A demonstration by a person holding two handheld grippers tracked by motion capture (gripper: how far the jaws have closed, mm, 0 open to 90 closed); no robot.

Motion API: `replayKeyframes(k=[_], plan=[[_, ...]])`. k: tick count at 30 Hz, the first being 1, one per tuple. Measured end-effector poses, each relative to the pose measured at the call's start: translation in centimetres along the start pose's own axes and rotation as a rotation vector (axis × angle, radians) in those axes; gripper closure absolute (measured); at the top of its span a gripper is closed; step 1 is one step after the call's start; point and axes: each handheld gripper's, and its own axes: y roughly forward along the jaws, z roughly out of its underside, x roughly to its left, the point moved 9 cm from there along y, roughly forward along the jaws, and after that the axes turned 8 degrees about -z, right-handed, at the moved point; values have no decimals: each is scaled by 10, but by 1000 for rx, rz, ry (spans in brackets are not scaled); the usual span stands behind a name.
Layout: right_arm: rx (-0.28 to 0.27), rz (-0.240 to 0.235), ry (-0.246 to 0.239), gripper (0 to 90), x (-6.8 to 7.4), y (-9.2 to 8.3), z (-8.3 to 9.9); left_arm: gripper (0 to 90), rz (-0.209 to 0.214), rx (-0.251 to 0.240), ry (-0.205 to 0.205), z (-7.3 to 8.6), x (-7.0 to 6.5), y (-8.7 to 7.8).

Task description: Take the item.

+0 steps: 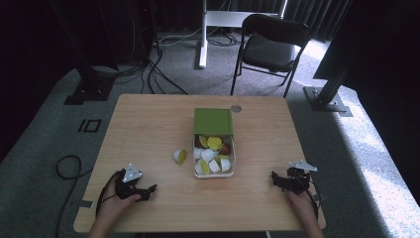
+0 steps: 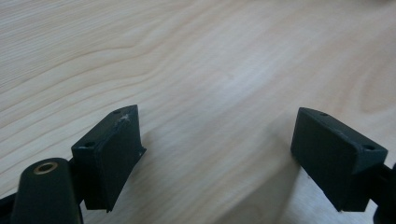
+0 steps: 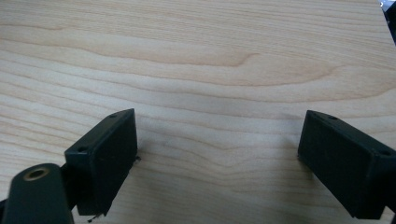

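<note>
A box [image 1: 231, 157] with a green lid [image 1: 213, 121] folded back stands in the middle of the wooden table [image 1: 148, 124]; it holds several small white cups with yellow-green or brown tops. One such cup [image 1: 180, 156] lies on the table just left of the box. My left gripper [image 1: 148, 191] rests near the front left edge, open, with bare wood between its jaws [image 2: 215, 154]. My right gripper [image 1: 275, 178] rests near the front right edge, also open over bare wood [image 3: 217, 149].
A small round metal disc [image 1: 236, 108] sits in the table top behind the box. A black folding chair [image 1: 270, 47] stands beyond the far edge. Cables [image 1: 158, 74] run over the carpet at the left and back.
</note>
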Motion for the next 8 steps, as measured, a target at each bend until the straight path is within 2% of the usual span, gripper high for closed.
replayKeyframes(k=[8], plan=[[0, 0, -1, 114, 0, 0, 0, 174, -3, 0, -3, 0, 0, 0]])
